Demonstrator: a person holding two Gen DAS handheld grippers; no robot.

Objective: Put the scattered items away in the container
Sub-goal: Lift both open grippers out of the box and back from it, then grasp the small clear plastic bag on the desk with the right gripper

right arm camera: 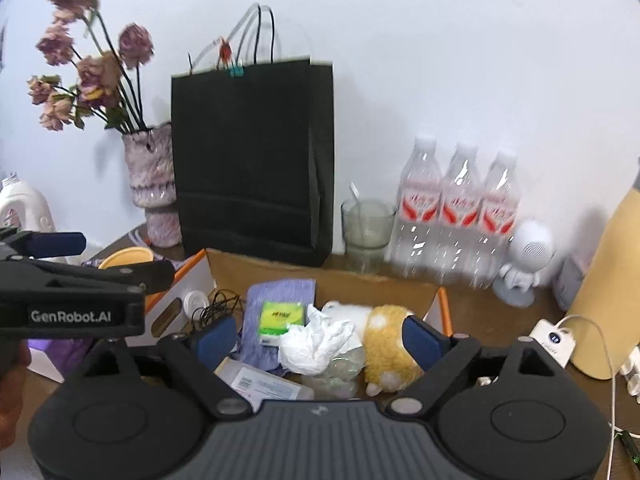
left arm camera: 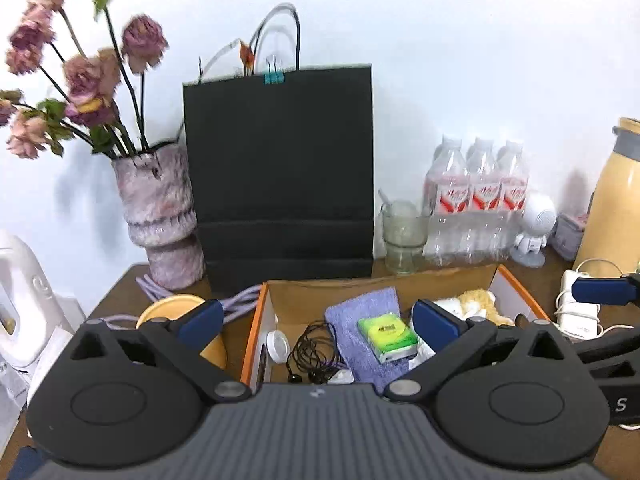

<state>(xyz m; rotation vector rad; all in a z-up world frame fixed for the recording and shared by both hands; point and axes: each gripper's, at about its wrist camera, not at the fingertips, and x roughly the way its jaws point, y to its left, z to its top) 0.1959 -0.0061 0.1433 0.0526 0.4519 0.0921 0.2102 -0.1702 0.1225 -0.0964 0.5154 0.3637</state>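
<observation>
three water bottles (right arm camera: 460, 216), one bag (right arm camera: 252, 156) (black)

Brown table (left arm camera: 120, 284) carries cardboard box (left arm camera: 400, 282), black bag (left arm camera: 280, 176), vase (left arm camera: 160, 208).

Both my wrist cameras sit close above the cardboard box (left arm camera: 516, 280), angled down and facing the white wall. My left view holds the black bag (left arm camera: 280, 168) at centre; my right view has it left of centre, with the left gripper (right arm camera: 60, 256) at its left edge. Both share the box, bag, vase (right arm camera: 154, 184) and bottles (right arm camera: 460, 208).
</observation>
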